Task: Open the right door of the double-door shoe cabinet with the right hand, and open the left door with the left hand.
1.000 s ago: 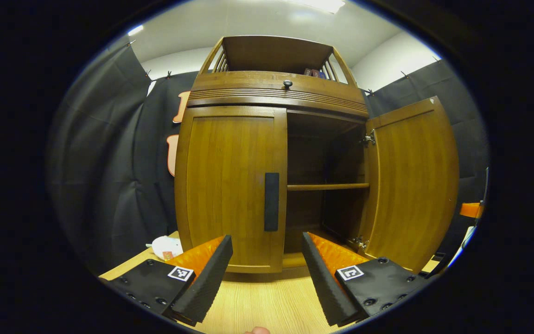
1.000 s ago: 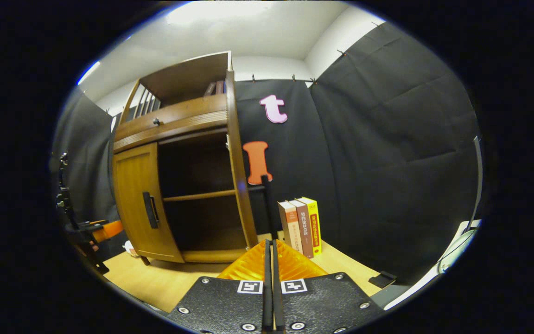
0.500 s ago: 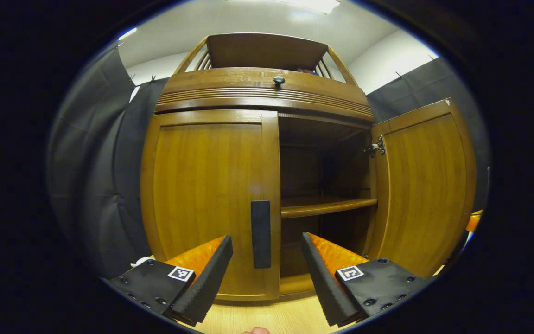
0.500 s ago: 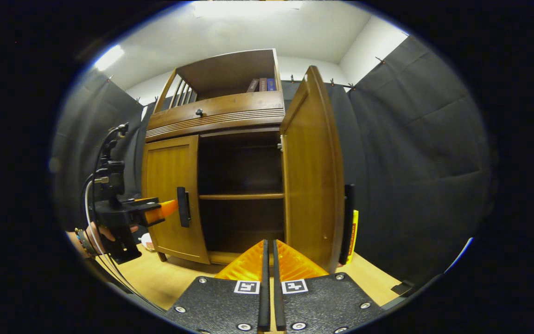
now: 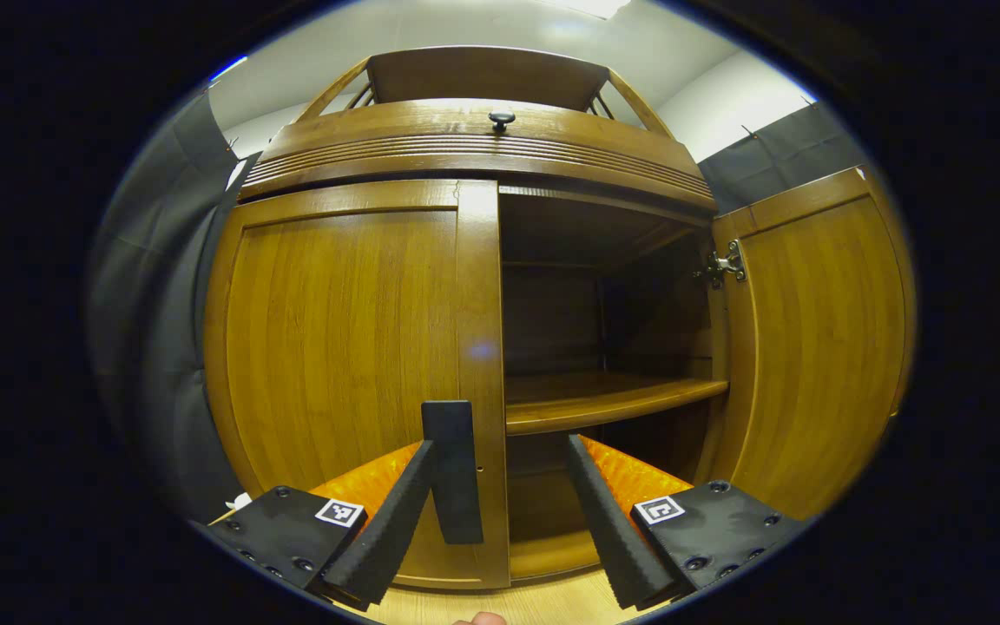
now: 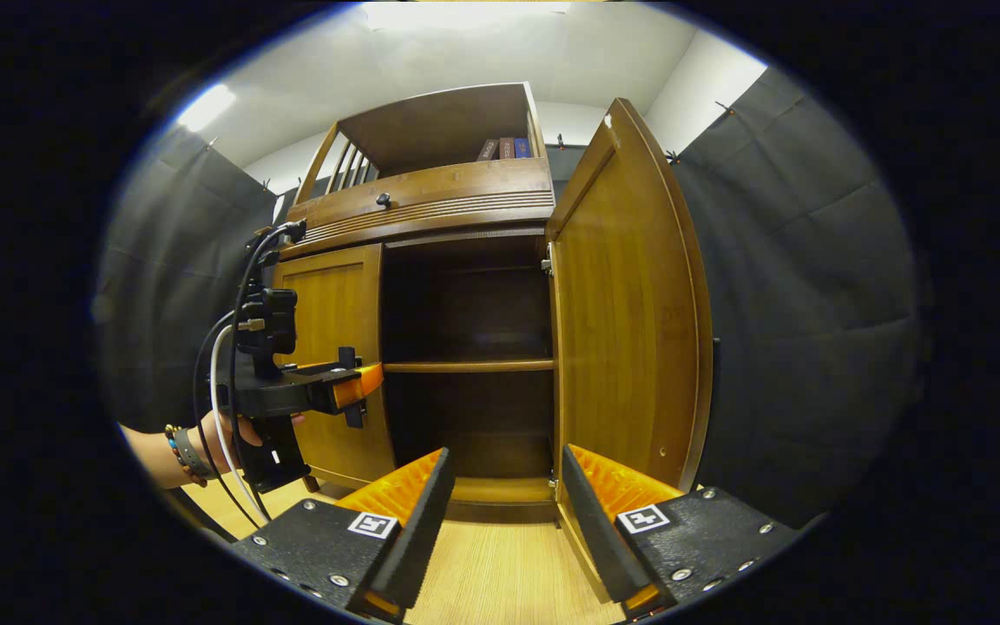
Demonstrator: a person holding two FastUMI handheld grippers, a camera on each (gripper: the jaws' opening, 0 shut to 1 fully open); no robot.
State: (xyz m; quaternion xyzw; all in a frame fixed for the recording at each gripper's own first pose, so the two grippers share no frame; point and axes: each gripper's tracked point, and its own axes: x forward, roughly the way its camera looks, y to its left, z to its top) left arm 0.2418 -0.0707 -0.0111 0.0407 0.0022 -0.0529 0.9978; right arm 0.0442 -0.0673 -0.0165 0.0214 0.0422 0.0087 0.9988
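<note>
Left gripper view: handle (image 5: 453, 469) between open left claw (image 5: 493, 512) fingers, maybe touching

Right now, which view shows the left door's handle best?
The left gripper view: the handle is close, between the open left gripper fingers. In the right gripper view it is far off and mostly hidden by the left gripper.

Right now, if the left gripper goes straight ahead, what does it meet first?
Probably the left door, at its inner edge beside the handle. The left gripper is open, with the handle near one finger. Depth is unclear.
</note>
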